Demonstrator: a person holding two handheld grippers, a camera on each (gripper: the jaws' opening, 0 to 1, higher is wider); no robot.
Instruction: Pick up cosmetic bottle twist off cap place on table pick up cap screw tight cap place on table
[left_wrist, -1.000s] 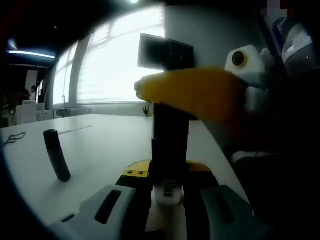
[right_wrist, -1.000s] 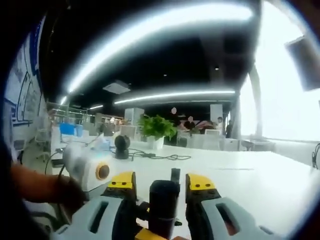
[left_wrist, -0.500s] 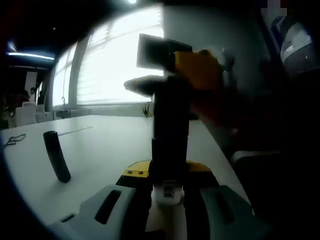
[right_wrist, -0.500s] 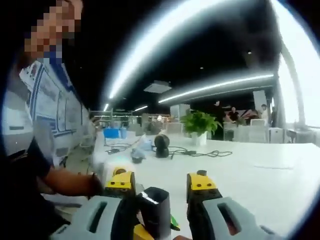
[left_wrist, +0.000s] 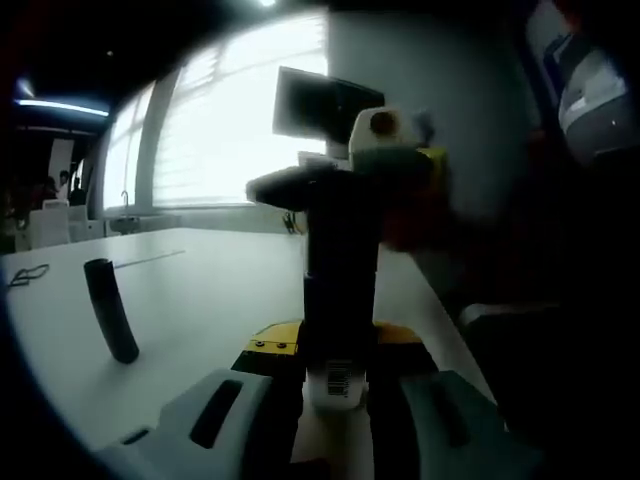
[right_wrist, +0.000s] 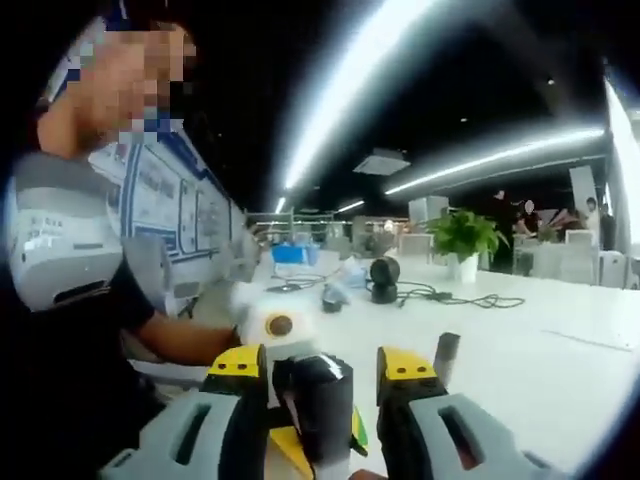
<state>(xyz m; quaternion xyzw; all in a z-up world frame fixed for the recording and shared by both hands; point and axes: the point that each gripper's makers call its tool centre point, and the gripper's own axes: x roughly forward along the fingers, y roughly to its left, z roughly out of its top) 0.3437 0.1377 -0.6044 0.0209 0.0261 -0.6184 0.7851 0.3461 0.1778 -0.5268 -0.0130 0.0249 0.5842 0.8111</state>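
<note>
- Left gripper view: my left gripper is closed on the lower body of the bottle, which stands upright between the jaws above the table; the grip and framing match those of a second ago.
- Left gripper view: my right gripper, seen from the right at the bottle's top, has rolled; a second ago its yellow side lay across the top, and it now shows its pale housing behind the dark cap.
- Left gripper view: a dark tube stands tilted on the table well to the left, unmoved.
- Right gripper view: my right gripper is closed on the cap, a glossy dark block pinched between the yellow-tipped jaws.
- Right gripper view: the background has swung from the plant and window side toward the person's torso, so the camera has turned with my wrist; the left gripper lies just behind the cap.
- Judgement: the roll reads as a twist in progress. Whether the cap is free of the neck I cannot tell; it sits at the bottle's top with no visible gap, so more turning probably remains before the cap can be set on the table.
</note>
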